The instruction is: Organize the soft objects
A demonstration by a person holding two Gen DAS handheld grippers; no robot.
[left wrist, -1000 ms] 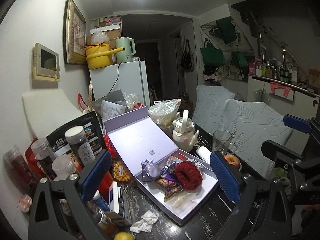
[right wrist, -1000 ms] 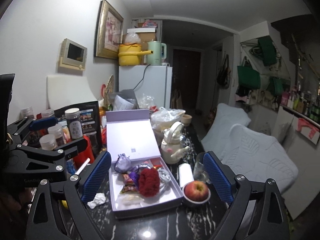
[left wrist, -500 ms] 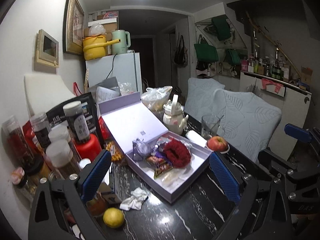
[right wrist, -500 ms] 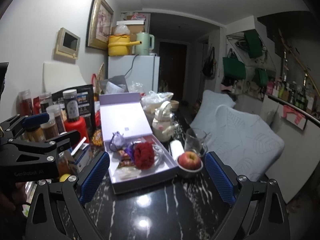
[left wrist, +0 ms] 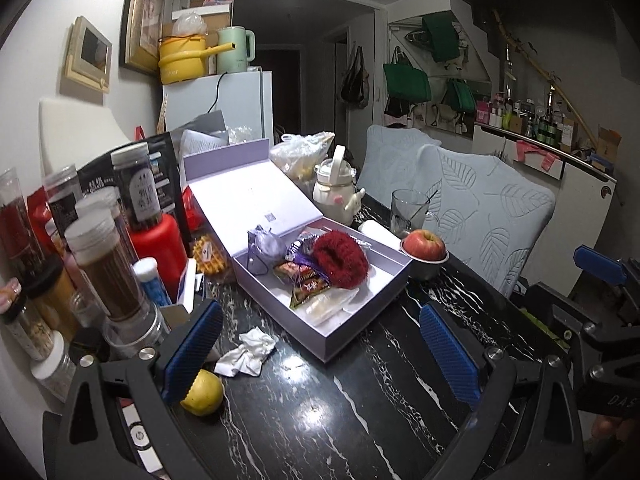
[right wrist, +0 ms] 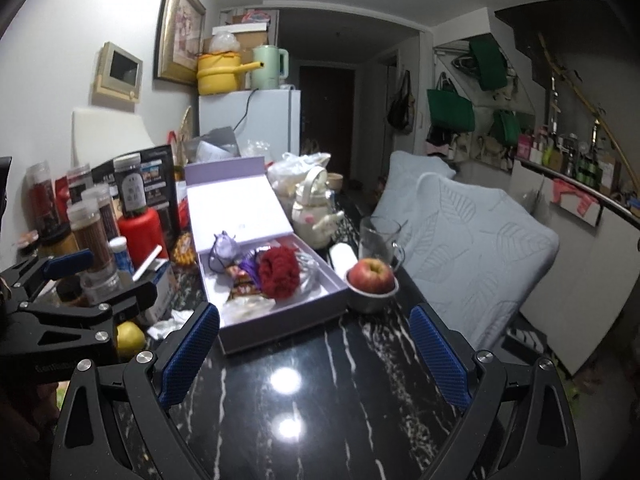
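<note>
Both grippers had pulled back from the box since the earlier frames, so more of the black marble-patterned table (right wrist: 304, 396) showed in front of them. The left gripper (left wrist: 320, 354) and the right gripper (right wrist: 314, 354) were both spread wide and held nothing, hovering above the table in front of the box and well apart from it.

The lavender box (left wrist: 360, 322) lay open, its flat lid tilted back. Inside it sat a red fluffy scrunchie (left wrist: 340, 258), a pale purple drawstring pouch (left wrist: 264, 242) and some shiny snack wrappers (left wrist: 306, 284). A crumpled white tissue (left wrist: 250, 348) lay on the table just beside the box, near a yellow fruit (left wrist: 202, 394).

I judged that the soft things were mostly collected already, and the step in hand was a retreat or a search for the next item. The tissue looked light and easily crushed, so the next move probably called for a low approach and a gentle pinch.
</note>
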